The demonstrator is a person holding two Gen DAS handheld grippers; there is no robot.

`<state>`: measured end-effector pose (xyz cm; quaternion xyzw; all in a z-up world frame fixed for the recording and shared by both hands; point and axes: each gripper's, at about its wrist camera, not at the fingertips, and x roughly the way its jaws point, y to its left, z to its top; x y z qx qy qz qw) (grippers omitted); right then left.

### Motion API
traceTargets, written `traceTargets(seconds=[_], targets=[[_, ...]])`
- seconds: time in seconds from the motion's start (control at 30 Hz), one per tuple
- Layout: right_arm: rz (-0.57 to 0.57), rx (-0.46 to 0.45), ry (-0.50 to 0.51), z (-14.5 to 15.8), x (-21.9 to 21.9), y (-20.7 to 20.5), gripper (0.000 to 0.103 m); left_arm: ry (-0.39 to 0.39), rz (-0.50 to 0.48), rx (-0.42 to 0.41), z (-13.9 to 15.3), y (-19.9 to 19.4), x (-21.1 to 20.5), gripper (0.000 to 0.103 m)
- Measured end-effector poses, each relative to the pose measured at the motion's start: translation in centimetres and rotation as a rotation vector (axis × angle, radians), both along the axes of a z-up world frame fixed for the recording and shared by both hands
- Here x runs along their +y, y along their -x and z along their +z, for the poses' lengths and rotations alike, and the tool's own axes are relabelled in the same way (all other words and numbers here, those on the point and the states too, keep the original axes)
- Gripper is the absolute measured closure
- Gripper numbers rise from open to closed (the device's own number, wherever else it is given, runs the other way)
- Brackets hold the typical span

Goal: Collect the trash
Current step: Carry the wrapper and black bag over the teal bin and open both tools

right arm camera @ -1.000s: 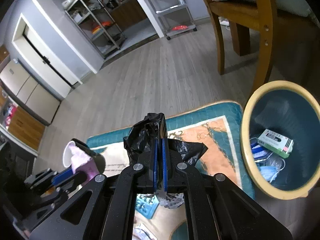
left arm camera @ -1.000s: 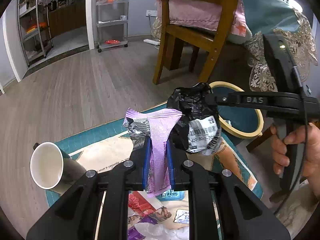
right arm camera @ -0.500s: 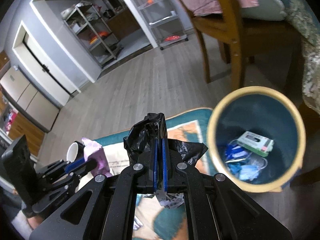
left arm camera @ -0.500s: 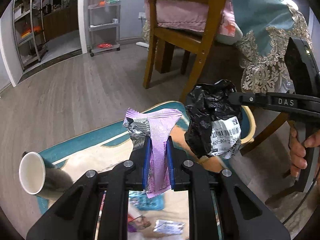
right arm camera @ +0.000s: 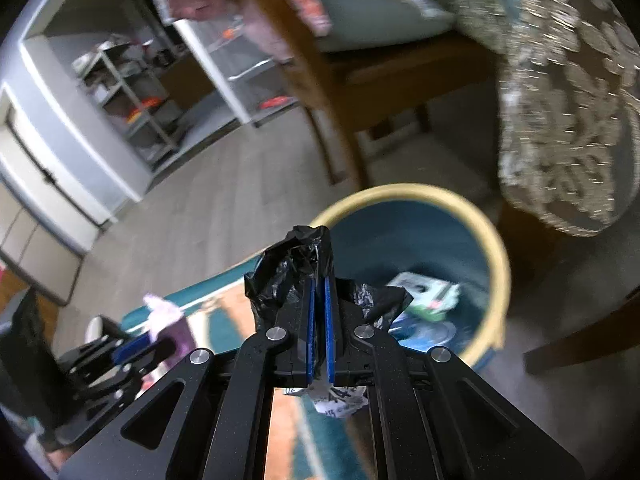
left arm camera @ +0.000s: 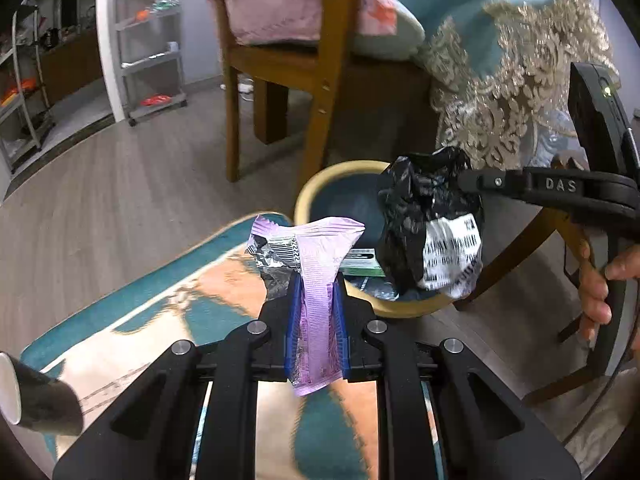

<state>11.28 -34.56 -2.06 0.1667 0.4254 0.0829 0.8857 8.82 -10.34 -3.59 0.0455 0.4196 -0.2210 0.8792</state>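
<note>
Paper cup (left arm camera: 24, 392): lower left of our left view, on its side on the teal rug (left arm camera: 132, 304).
Left gripper (left arm camera: 316, 304): jaws nearly closed, pinching a crinkly lilac foil wrapper (left arm camera: 316, 252) upright for dropping.
Bin (left arm camera: 320, 188): centre, round, cream-rimmed, already holding trash.
Right gripper (right arm camera: 319, 312): jaws clamped tight on a crumpled glossy black bag (left arm camera: 428, 224), which we hold above the bin.
</note>
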Motion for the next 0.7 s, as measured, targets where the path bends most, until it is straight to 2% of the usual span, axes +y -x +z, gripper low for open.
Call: traceTargets(seconds=[0.2,0.37,0.43,0.57,0.63,0.67,0.7], targets=[[-0.118,0.062,-0.047,-2.6,-3.9,-1.1,0.097,-0.008,-0.033,0.031,-2.0,-1.7,-3.4,0.088],[-0.163,0.080,-0.059,-3.6,-5.2,-1.4,0.097,0.017,-0.047,0.024,-2.7,-3.2,-5.8,0.088],[-0.166,0.064,-0.067,-3.2,-5.3,-1.4,0.097,0.053,-0.049,-0.007,-2.3,-3.4,-6.3,0.088],[-0.171,-0.019,-0.067,-1.9,-5.3,-1.3,0.097,0.086,-0.075,-0.143,-0.7,-2.7,-7.4,0.088],[-0.177,-0.056,-0.046,-1.4,-5.3,-1.2,0.097,0.097,-0.079,-0.156,-0.5,-2.7,-7.8,0.079],[-0.180,-0.071,-0.033,-1.2,-5.2,-1.1,0.096,0.098,-0.076,-0.150,-0.6,-2.8,-7.8,0.064],[-0.179,-0.075,-0.026,-1.3,-5.3,-1.1,0.089,0.093,-0.069,-0.144,-0.7,-2.8,-7.9,0.046]])
